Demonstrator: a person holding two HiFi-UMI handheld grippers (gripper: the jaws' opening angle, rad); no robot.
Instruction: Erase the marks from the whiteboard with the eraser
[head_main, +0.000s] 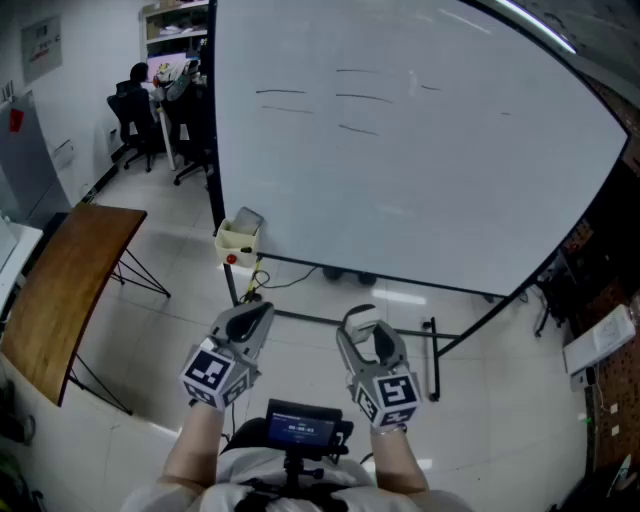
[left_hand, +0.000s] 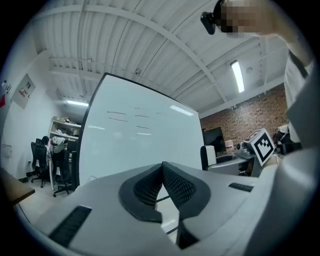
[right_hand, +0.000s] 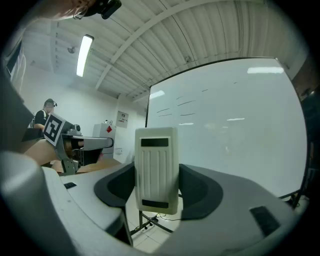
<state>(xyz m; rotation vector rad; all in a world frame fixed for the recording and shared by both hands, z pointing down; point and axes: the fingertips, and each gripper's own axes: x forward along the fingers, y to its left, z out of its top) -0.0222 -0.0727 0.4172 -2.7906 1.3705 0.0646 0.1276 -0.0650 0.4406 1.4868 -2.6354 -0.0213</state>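
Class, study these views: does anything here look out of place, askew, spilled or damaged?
Nothing stands out. The whiteboard carries a few short marks near its top, not yet erased, and the eraser sits upright, clamped in the right tool. The left tool is shut and empty.

Bright, even indoor light fills all three views, coming from a ceiling tube (left_hand: 236, 76) high above the whiteboard (head_main: 420, 150). Pale lamp streaks glare on the whiteboard's upper surface. Shadows on the floor (head_main: 180, 330) below the whiteboard are soft and faint. Fisheye distortion bows the whiteboard's edges, and a black vignette rings both gripper views. The eraser (right_hand: 156, 170) in front of the whiteboard looks sharp.
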